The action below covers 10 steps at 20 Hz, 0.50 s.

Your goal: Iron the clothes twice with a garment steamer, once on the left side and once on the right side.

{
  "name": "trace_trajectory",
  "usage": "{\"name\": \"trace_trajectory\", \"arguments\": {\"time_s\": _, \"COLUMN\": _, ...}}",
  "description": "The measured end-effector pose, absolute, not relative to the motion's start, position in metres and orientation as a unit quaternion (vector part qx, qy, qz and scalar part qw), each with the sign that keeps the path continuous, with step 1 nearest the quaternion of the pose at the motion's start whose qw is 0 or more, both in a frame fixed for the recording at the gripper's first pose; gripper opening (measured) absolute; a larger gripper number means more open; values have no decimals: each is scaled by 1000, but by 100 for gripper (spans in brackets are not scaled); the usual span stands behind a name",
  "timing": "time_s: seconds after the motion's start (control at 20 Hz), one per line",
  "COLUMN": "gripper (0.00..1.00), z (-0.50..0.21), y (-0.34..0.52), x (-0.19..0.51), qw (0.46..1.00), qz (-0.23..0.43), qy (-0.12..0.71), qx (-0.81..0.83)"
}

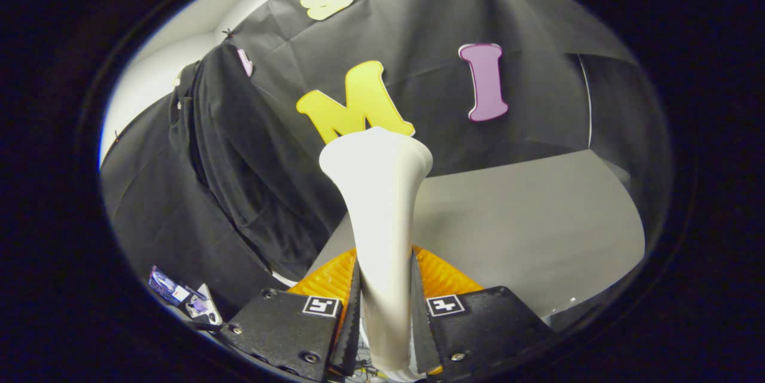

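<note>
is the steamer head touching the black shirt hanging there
Apart. In the gripper view the steamer, clamped between the gripper's two fingers, has its head clear of the black shirt, with booth wall showing between them.

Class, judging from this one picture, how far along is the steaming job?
Done: the gripper is shut on the white steamer. In hand: the steamer's head is raised, clear of the black garment hanging beside it. Left: no contact yet, so both passes look outstanding, though one frame cannot rule out earlier passes.
</note>
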<state>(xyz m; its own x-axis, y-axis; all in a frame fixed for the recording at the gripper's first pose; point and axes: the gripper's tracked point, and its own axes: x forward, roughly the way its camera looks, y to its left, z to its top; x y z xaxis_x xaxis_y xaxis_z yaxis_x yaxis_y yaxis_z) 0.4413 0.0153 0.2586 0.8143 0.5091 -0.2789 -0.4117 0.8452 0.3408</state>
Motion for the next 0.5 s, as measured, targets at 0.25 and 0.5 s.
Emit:
{"name": "trace_trajectory", "arguments": {"time_s": 0.25, "gripper": 40, "z": 292, "y": 46, "x": 391, "qw": 964, "qz": 206, "qy": 120, "qx": 114}}
{"name": "trace_trajectory", "arguments": {"time_s": 0.5, "gripper": 40, "z": 319, "y": 85, "x": 348, "qw": 978, "qz": 170, "qy": 75, "qx": 97}}
